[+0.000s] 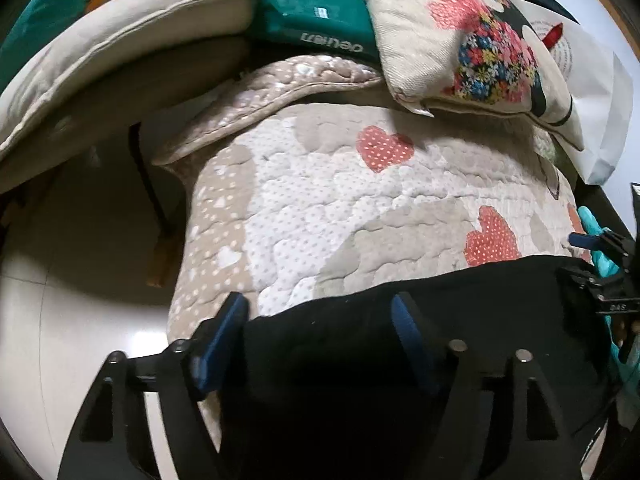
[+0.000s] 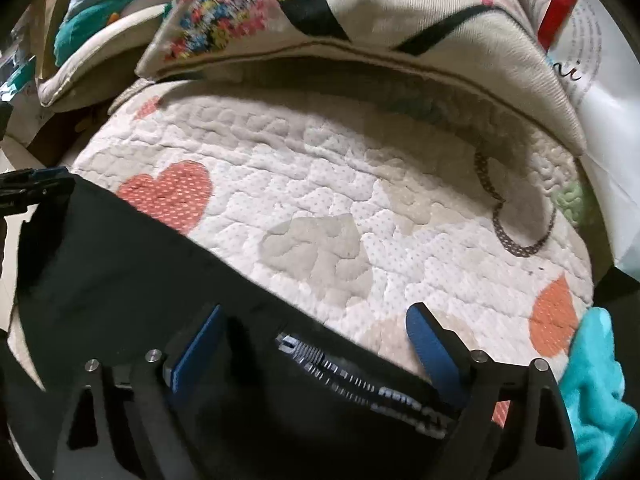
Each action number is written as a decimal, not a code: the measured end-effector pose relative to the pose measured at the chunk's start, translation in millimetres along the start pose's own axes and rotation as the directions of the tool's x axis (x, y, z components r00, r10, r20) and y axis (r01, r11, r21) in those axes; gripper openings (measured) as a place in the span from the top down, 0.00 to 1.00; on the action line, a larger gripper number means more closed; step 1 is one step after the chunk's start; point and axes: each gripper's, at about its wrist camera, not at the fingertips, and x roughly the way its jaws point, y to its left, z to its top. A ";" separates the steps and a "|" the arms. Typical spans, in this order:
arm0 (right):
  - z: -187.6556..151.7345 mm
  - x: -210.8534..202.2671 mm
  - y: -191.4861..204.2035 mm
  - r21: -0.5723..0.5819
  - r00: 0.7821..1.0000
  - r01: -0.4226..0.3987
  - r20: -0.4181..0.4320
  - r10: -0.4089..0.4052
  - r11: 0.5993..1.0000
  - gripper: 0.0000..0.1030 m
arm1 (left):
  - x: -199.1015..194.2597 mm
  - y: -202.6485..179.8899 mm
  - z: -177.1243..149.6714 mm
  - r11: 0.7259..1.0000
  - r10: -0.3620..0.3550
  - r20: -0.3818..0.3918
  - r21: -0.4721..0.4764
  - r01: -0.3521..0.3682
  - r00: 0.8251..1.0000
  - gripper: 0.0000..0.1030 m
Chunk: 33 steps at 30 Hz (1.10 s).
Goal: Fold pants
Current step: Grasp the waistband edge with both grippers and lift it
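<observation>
Black pants [image 1: 460, 284] lie on a quilted cover with hearts [image 1: 320, 200], their upper edge running across the cover. My left gripper [image 1: 320, 316] hangs over the pants' left end. Its jaws stand wide apart: one blue pad is past the cloth's edge, the other is over the cloth. My right gripper [image 2: 316, 320] is open over the pants [image 2: 120, 260], with a metal zipper [image 2: 320, 364] lying between its blue pads. Each gripper shows at the edge of the other's view, the right gripper [image 1: 600, 280] and the left gripper [image 2: 36, 188]. Neither pinches the fabric.
A floral pillow [image 1: 460, 32] rests on the back of the quilt [image 2: 320, 200]. A teal package [image 1: 316, 20] and a beige cushion [image 1: 120, 40] sit behind on the left. A white bag [image 1: 592, 100] and a teal cloth [image 2: 596, 380] are on the right. Pale floor [image 1: 80, 240] lies left of the seat.
</observation>
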 end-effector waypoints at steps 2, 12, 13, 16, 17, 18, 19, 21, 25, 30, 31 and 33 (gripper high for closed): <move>-1.7 7.3 -3.0 0.015 1.000 -0.021 -0.002 0.021 1.000 0.10 | 2.3 -0.5 -0.9 1.000 -0.009 0.000 -0.002 0.009 1.000 0.19; -9.1 -1.5 -6.2 0.075 0.987 -0.158 0.012 0.158 0.985 0.78 | -12.3 -11.8 13.5 0.997 -0.077 -0.003 -0.005 0.077 0.997 0.85; -8.2 -3.1 -7.8 0.081 0.987 -0.162 0.010 0.162 0.983 0.87 | -14.9 -16.5 13.6 0.998 -0.065 0.002 0.006 0.065 0.998 0.86; -11.8 -17.4 -5.6 0.093 0.987 -0.163 0.022 0.162 0.982 0.92 | -25.2 -27.1 11.7 0.998 -0.040 0.020 0.043 0.039 0.999 0.86; -13.0 -23.9 -2.1 0.090 0.987 -0.159 0.026 0.158 0.983 0.93 | -30.7 -31.8 11.2 0.998 -0.028 0.029 0.060 0.027 0.999 0.86; -14.3 -29.7 1.4 0.088 0.988 -0.154 0.028 0.153 0.984 0.94 | -36.3 -35.2 9.8 0.997 -0.022 0.038 0.071 0.020 0.999 0.86; -15.2 -33.9 4.3 0.084 0.989 -0.145 0.030 0.143 0.986 0.95 | -41.8 -38.4 9.5 0.997 -0.021 0.046 0.078 0.017 0.999 0.86; -20.2 -46.7 11.4 0.080 0.991 -0.128 0.038 0.125 0.989 0.95 | -57.6 -43.5 6.1 0.996 -0.022 0.065 0.091 0.016 0.998 0.86; -38.5 -77.0 21.1 0.094 0.994 -0.103 0.051 0.099 0.990 0.95 | -96.1 -46.6 -13.7 0.993 -0.027 0.093 0.119 0.016 0.995 0.86; -73.5 -109.4 42.6 0.110 0.993 -0.100 0.071 0.092 0.989 0.96 | -144.6 -58.6 -52.4 0.991 -0.034 0.109 0.133 0.020 0.993 0.86; -84.8 -116.5 47.6 0.114 0.993 -0.103 0.071 0.095 0.988 0.96 | -153.7 -62.4 -64.1 0.990 -0.031 0.112 0.138 0.016 0.993 0.86; -106.7 -126.0 57.9 0.120 0.993 -0.109 0.065 0.101 0.987 0.96 | -168.2 -67.8 -87.6 0.990 -0.030 0.110 0.138 0.014 0.993 0.86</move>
